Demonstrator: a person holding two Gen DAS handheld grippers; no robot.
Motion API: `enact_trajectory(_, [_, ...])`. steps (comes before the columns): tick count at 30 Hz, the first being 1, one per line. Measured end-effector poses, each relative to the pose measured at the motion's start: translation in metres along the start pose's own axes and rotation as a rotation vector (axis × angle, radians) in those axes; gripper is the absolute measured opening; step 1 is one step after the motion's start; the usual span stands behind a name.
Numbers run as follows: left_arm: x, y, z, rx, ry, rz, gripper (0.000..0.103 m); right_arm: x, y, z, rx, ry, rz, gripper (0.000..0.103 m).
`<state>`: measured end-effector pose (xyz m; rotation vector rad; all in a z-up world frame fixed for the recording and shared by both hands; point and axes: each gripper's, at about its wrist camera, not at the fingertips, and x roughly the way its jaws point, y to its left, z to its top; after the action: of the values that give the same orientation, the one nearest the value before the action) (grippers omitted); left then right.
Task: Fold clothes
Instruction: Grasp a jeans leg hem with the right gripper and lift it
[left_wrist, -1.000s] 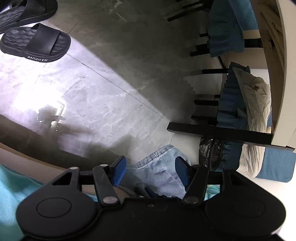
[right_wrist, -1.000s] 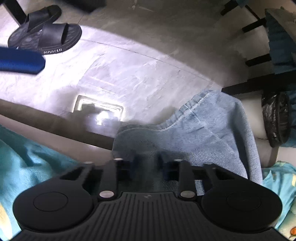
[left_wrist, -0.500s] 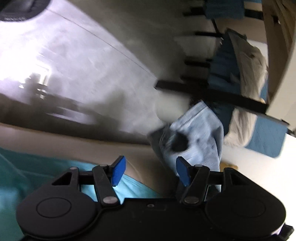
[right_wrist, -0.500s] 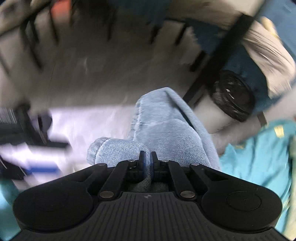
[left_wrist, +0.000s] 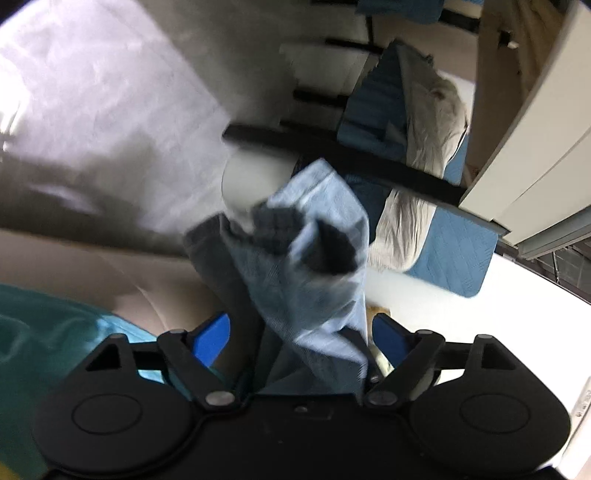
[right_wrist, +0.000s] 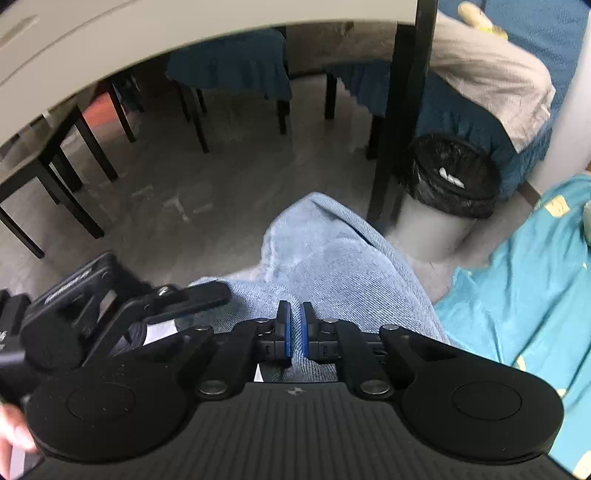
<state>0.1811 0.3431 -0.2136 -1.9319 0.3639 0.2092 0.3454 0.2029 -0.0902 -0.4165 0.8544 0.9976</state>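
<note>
- Right wrist view: the right hand-held gripper (right_wrist: 294, 334) is clamped on the denim garment (right_wrist: 332, 258), which bunches just ahead of its fingers, lifted off the bed.
- Left hand-held gripper (left_wrist: 301, 338) stands wide open, denim hanging between its pads without being pinched.
- Judgement: no fold visible; early stage.
- Turquoise bedsheet (right_wrist: 524, 280) lies right of the right hand-held gripper; waste bin (right_wrist: 448, 195) and tiled floor (right_wrist: 207, 192) ahead.

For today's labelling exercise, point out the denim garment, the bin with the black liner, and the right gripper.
denim garment (right_wrist: 332, 258): right wrist view, on its raised fold.
bin with the black liner (right_wrist: 452, 173): right wrist view, on the liner's rim.
right gripper (right_wrist: 294, 328): right wrist view, between the blue pads.
</note>
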Motion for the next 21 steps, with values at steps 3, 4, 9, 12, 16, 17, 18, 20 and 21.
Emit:
enact_trajectory(3, [0.002,0.004,-0.003,-0.035,0.007,0.015,0.082,-0.002,-0.006,-0.001,0.0,-0.056,-0.035,0.004])
enact_trajectory(4, [0.002,0.002,-0.004,-0.018,0.0,0.026,0.082,-0.001,-0.01,-0.001,0.019,-0.07,-0.057,0.004])
enact_trajectory(9, [0.006,-0.005,-0.006,0.043,0.002,0.057,0.082,-0.017,-0.049,0.0,0.229,-0.184,-0.099,0.003])
enact_trajectory(12, [0.007,-0.007,-0.007,0.064,-0.005,0.064,0.082,-0.044,-0.076,-0.012,0.349,-0.289,-0.142,0.003])
enact_trajectory(16, [0.012,-0.011,-0.01,0.1,0.01,0.078,0.082,-0.098,-0.109,-0.045,0.521,-0.449,-0.192,0.003])
enact_trajectory(17, [0.012,-0.013,-0.011,0.117,0.011,0.083,0.082,-0.115,-0.115,-0.057,0.557,-0.486,-0.204,0.003])
enact_trajectory(18, [0.013,-0.015,-0.013,0.138,0.013,0.094,0.082,-0.132,-0.12,-0.07,0.592,-0.523,-0.218,0.003])
enact_trajectory(20, [0.015,-0.017,-0.015,0.167,0.019,0.112,0.082,-0.167,-0.13,-0.098,0.668,-0.583,-0.247,0.003])
enact_trajectory(21, [0.015,-0.017,-0.016,0.167,0.021,0.12,0.082,-0.184,-0.134,-0.117,0.713,-0.617,-0.262,0.003])
